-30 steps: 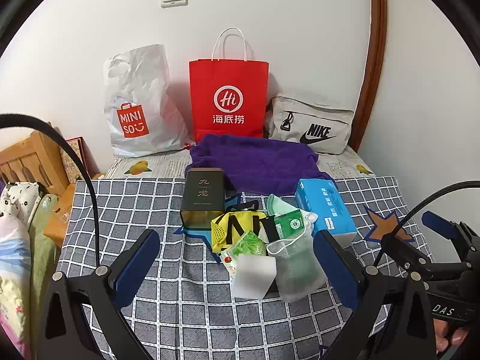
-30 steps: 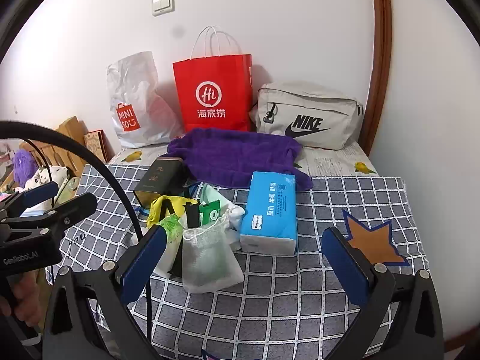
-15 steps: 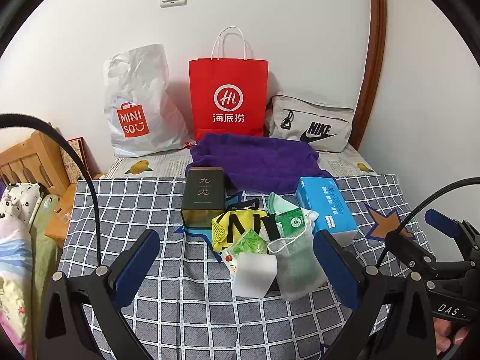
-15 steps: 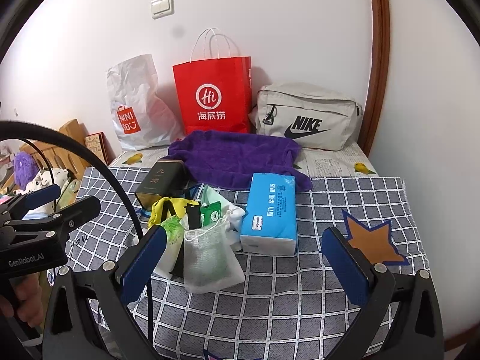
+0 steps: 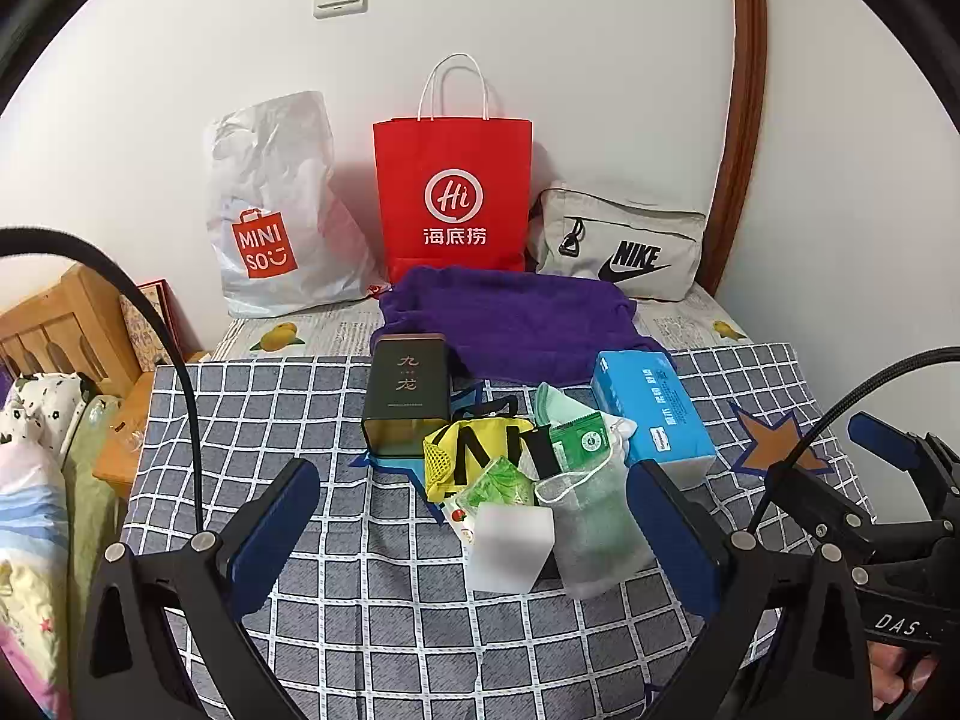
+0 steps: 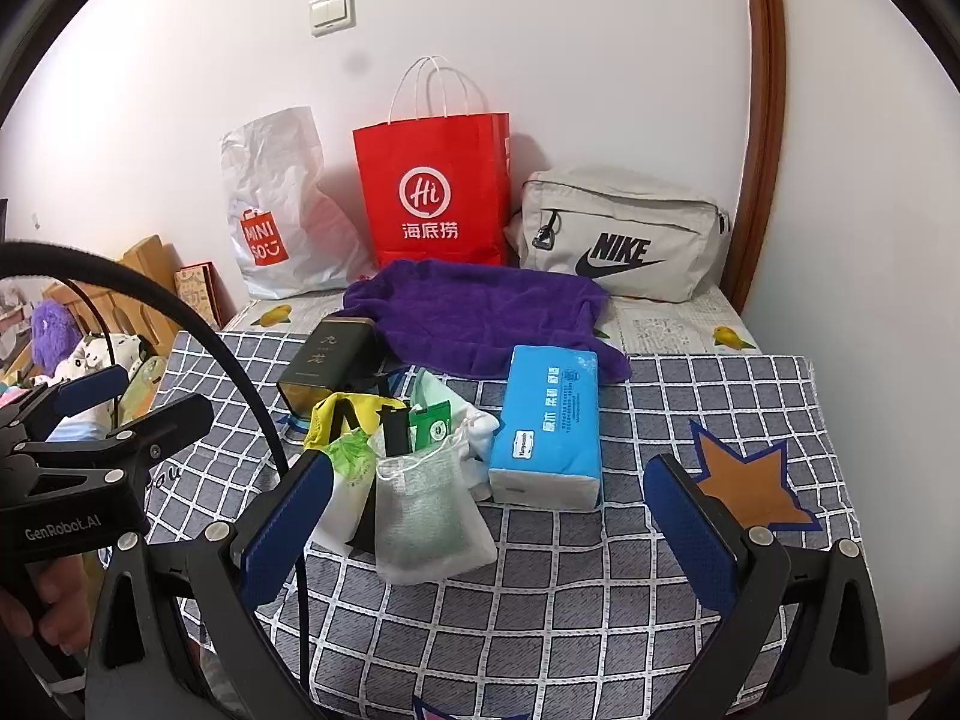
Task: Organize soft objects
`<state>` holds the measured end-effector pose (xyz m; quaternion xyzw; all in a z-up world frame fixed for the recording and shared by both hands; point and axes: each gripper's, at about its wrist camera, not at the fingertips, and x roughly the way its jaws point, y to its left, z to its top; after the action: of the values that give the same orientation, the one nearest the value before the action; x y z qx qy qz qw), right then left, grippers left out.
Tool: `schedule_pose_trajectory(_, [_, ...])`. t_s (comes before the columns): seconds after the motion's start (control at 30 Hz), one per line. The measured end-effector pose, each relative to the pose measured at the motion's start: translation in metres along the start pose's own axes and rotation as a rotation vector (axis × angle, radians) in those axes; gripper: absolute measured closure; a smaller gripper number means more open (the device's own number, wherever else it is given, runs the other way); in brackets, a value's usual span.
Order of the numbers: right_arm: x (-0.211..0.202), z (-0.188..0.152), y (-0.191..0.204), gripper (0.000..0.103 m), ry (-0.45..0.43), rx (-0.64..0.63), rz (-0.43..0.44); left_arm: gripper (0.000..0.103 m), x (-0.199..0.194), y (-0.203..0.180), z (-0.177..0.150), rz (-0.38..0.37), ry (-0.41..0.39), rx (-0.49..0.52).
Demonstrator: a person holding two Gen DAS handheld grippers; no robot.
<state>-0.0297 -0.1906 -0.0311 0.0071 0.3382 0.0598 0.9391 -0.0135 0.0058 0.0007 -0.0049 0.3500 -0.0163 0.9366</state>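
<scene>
Both hand-held grippers (image 5: 474, 531) (image 6: 486, 516) spread wide, empty; pile (image 6: 420, 468) mid-cloth, margins apparently free.

A table covered by a grey-and-white checked cloth (image 5: 252, 420) is shown. A blue rectangular tissue pack (image 5: 651, 414) is laid on it; left of the pack, small soft pouches (image 5: 510, 474) and a dark tin (image 5: 408, 396) are clustered; behind it, a purple towel (image 5: 516, 318) is spread.

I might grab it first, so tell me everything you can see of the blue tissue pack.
The blue tissue pack is a soft rectangular block in glossy light-blue plastic wrap with white print. It lies flat and unopened, as far as shows, on the checked cloth. Its far end rests against the purple towel; its left side touches the small pile of items. Neither gripper touches it.
</scene>
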Motion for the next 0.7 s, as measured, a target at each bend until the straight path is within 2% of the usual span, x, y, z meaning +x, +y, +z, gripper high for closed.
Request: schedule_pose_trajectory(0.7, [-0.006,-0.0008,-0.0008,0.0,-0.013,0.009,0.001,0.0,0.0001,0.0017,-0.0008,0.001,0.007,-0.004])
